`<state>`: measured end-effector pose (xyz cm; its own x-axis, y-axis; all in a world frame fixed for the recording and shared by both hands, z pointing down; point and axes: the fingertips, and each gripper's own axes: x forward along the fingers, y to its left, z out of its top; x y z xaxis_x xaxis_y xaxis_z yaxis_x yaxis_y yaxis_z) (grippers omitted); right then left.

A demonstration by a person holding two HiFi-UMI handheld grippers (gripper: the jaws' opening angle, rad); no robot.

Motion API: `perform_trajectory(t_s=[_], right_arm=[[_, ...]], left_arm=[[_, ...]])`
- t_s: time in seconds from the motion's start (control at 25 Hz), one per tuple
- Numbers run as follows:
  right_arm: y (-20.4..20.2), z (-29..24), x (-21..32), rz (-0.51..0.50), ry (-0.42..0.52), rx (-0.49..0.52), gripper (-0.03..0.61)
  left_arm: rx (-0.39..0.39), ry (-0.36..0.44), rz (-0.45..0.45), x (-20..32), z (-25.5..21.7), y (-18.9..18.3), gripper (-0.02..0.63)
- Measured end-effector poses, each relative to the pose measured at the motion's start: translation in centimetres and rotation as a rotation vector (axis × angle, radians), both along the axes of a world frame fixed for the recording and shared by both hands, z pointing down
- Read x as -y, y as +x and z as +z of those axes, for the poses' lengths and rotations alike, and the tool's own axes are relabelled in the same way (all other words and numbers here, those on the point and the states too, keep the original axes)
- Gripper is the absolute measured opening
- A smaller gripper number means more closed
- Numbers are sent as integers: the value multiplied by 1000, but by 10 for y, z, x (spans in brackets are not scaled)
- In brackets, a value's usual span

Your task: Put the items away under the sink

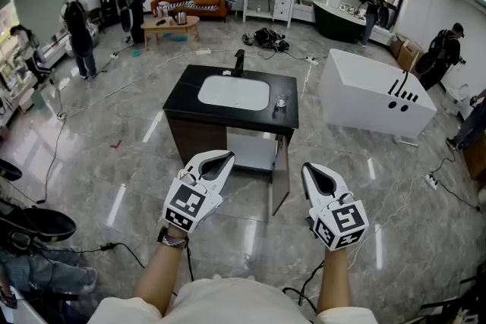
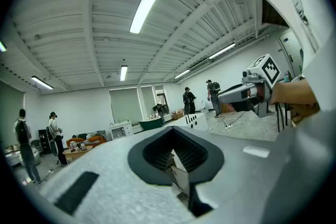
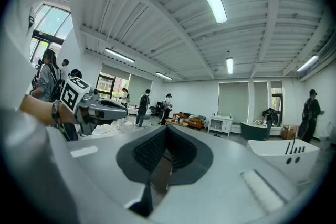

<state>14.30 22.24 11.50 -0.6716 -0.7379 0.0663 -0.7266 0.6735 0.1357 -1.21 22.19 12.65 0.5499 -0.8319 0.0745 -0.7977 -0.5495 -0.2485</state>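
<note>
Two clenched, empty grippers — left gripper [image 1: 219,162], right gripper [image 1: 317,177] — near; only the head view shows the far sink [image 1: 233,93]

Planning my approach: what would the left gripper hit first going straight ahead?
Likely the black-topped sink cabinet, whose open front lies ahead of the left gripper in the head view; height is unclear, so it might pass over.

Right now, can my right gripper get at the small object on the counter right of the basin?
Probably not yet: the right gripper hangs well short of the vanity, with bare floor between, jaws shut. Nothing blocks the small object, so stepping closer should do.
</note>
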Motion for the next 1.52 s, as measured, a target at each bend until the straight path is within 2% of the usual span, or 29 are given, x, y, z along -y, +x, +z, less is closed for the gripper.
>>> perform_trajectory(t_s=[0.28,0.44,0.64,0.92,1.08,1.28,1.52], right_arm=[[3,-12,-6,14,-3,129,6],[-10,-7,-8,21,16,113,6],[-34,7,-8,25,-20,167,6],[-54,13,-11,113,-16,130,6],[-67,15,-3,88,-4,114,6],[-83,20,19,66,20,94,6],[-79,30,76,39,-56,125,6]], left_arm=[[0,-5,2,-8,-2,-6,2],[-15,3,6,-14,4,-19,3],[-56,-5,-64,-16,14,-58,3],[-34,14,-15,-19,22,-81,3],[-60,-13,-16,-2,29,-90,3],[-52,-30,-6,30,39,-95,3],[-42,-39,-15,83,41,-88,3]])
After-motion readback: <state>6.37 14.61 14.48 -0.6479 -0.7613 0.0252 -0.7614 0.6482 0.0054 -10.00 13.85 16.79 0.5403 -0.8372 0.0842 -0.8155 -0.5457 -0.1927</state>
